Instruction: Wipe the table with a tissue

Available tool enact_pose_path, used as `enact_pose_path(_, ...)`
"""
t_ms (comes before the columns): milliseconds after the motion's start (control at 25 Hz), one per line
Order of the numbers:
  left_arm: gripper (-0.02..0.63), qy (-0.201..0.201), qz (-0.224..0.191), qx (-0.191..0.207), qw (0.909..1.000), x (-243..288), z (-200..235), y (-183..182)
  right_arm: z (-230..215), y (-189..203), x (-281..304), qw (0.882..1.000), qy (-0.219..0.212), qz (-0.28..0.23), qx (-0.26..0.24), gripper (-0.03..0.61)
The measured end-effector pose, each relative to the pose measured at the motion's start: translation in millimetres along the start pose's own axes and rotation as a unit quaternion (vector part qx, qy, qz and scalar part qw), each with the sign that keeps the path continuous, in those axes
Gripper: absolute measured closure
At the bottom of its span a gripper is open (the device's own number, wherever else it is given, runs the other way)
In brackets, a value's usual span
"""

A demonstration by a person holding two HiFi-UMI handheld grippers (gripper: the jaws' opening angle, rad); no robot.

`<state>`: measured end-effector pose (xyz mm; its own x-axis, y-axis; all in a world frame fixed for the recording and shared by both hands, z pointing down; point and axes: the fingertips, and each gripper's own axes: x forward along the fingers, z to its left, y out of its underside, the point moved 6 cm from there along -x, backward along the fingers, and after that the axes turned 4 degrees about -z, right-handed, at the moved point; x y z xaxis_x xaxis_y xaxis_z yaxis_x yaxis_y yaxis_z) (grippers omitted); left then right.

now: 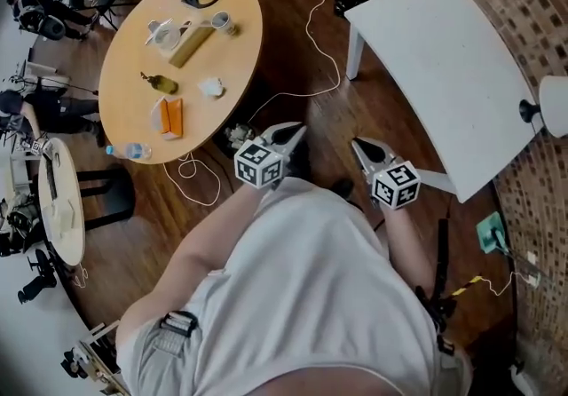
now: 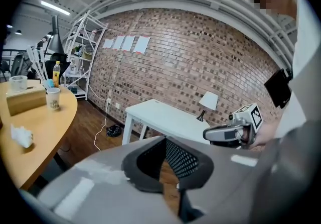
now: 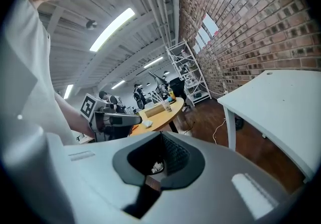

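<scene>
Nearest, at the waist: left gripper [image 1: 288, 133] and right gripper [image 1: 362, 148], both clenched with jaws pressed together and nothing between them, each topped by a cube of black-and-white square code markers. Farther off, on the round wooden table [image 1: 124, 83] and well apart from both grippers: a small crumpled white tissue [image 1: 210, 87], near an orange packet [image 1: 172, 117] and a dark bottle [image 1: 160, 83], print too small to read. Beyond, a tan tissue box [image 1: 191, 45] and a clear cup [image 1: 222, 23].

Lamp [image 1: 555, 106] cut off, rt edge, head view.
</scene>
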<state>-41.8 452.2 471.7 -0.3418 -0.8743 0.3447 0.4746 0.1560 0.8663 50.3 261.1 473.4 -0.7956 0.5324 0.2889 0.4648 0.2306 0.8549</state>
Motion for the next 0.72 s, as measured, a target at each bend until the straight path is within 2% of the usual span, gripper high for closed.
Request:
enact_pose_path(400, 0.610, 0.009, -0.008, -0.036, 0.9993, -2, 49, -1, 2, -9, 45, 0.999, 0.016, 0.034, 0.003, 0.571)
enact_pose_path(560, 0.609, 0.022, -0.037, -0.030, 0.9987, 16, 88, -30, -15, -40, 85, 0.999, 0.026, 0.030, -0.020, 0.571)
enact_pose_path(720, 0.609, 0.016, -0.036, -0.035, 0.9986, 4, 110, -45, -6, -56, 114, 0.999, 0.015, 0.035, -0.015, 0.571)
